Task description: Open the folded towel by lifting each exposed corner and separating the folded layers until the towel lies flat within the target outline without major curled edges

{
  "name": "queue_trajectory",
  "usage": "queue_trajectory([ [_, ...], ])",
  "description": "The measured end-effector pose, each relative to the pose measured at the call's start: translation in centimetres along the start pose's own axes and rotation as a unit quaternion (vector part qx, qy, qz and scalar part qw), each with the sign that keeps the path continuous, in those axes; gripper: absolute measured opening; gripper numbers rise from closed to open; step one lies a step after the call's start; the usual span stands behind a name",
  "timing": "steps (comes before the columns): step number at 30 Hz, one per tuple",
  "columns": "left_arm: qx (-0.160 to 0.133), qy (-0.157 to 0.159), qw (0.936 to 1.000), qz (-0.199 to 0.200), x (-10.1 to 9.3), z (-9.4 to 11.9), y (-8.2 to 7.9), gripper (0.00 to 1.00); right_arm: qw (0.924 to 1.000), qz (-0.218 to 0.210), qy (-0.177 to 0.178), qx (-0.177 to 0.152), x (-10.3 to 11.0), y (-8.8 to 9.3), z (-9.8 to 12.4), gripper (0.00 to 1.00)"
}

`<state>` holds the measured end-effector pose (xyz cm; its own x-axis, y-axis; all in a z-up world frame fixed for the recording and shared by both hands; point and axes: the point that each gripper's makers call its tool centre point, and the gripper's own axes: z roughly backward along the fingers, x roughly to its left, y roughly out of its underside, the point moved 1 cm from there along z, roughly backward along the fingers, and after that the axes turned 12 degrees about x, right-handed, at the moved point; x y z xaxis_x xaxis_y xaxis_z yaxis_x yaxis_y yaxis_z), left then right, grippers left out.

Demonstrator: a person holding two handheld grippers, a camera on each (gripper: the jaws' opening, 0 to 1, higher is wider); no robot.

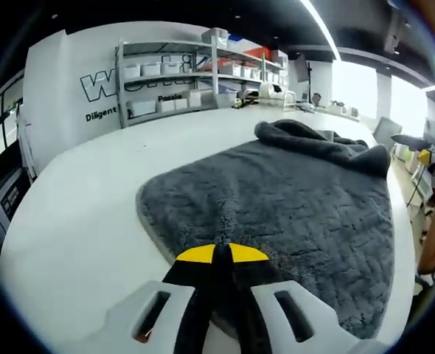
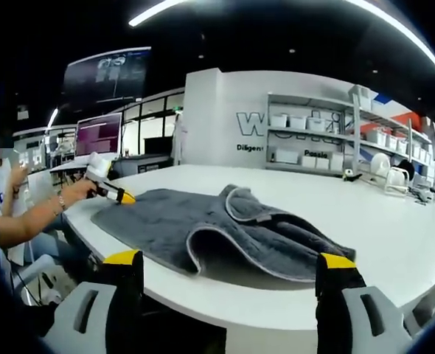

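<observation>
A grey towel (image 1: 291,199) lies on the white table (image 1: 77,214), partly spread out, with its far end bunched in folds. My left gripper (image 1: 221,254) has its yellow tips pressed together on the towel's near edge, and a crease runs away from them. Seen from the right gripper view, that left gripper (image 2: 122,196) sits in a hand at the towel's (image 2: 203,225) left corner. A flap with a pale hem curls up in the towel's middle, over folded layers. My right gripper (image 2: 229,258) hangs wide open in front of the table edge (image 2: 276,313), apart from the towel.
Metal shelves (image 1: 195,74) with white bins stand against the lettered wall behind the table. Monitors (image 2: 99,133) and desks are at the left of the right gripper view. A person's arm (image 2: 33,217) reaches in there. Bare tabletop surrounds the towel.
</observation>
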<state>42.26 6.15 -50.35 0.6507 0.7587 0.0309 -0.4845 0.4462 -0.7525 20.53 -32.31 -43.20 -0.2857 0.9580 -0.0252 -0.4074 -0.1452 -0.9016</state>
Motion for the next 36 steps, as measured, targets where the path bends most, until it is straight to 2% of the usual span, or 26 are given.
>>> queue_trajectory([
  [7, 0.011, -0.006, 0.9998, -0.014, 0.4, 0.4, 0.3, 0.03, 1.0, -0.002, -0.001, 0.001, -0.1, 0.1, 0.0, 0.99],
  [14, 0.024, -0.022, 0.9991, -0.025, 1.6, 1.4, 1.2, 0.03, 1.0, -0.002, 0.001, 0.005, -0.2, 0.3, -0.1, 0.99],
  [25, 0.047, -0.046, 0.9976, -0.023, 4.5, 3.4, 2.9, 0.04, 1.0, -0.003, 0.001, 0.009, 0.0, 0.4, -0.2, 0.99],
  [36, 0.074, -0.092, 0.9925, -0.031, 7.7, 5.5, 4.9, 0.04, 0.9999, 0.001, -0.004, 0.015, 0.3, 0.4, -0.6, 0.99],
])
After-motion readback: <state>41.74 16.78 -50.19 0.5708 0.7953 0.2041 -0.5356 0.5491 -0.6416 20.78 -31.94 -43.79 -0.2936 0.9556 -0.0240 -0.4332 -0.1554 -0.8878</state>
